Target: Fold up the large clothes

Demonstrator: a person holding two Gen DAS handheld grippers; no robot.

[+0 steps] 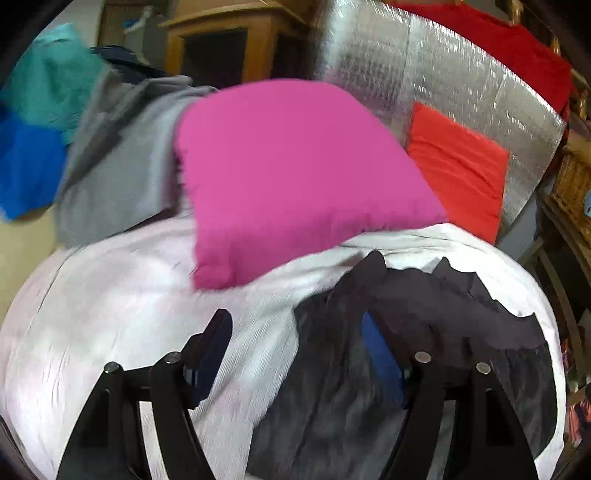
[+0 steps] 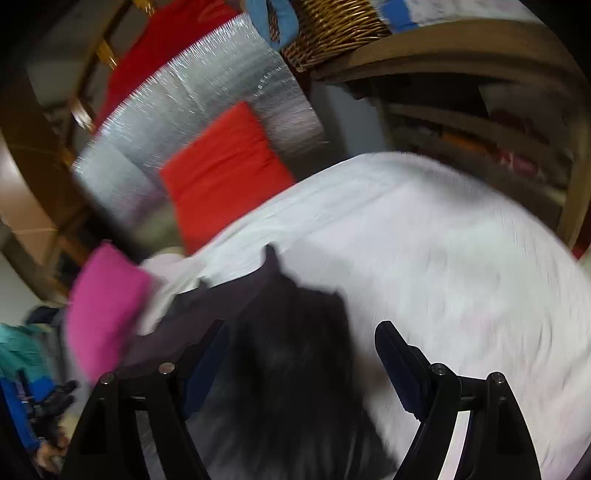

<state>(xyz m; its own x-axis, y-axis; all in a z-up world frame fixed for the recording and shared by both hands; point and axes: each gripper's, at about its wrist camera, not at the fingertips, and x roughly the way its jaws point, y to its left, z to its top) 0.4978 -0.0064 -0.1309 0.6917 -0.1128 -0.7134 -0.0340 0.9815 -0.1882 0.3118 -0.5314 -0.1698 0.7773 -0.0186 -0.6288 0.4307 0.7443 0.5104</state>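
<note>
A dark grey garment (image 1: 424, 332) lies in rumpled folds on the white bed sheet (image 1: 110, 295), right of centre in the left wrist view. My left gripper (image 1: 295, 328) hangs above it, open, with nothing between its fingers; one finger is over the sheet, the other over the garment. In the right wrist view the same dark garment (image 2: 280, 332) lies under and ahead of my right gripper (image 2: 303, 336), which is open and empty above it. Both views are blurred.
A pink folded piece (image 1: 295, 177) lies on the sheet beyond the garment, with grey clothes (image 1: 122, 166), teal and blue ones (image 1: 40, 110) to its left. An orange-red cushion (image 2: 225, 166) leans on a silver foil panel (image 2: 207, 81). Wicker basket (image 2: 332, 29) on wooden shelves at right.
</note>
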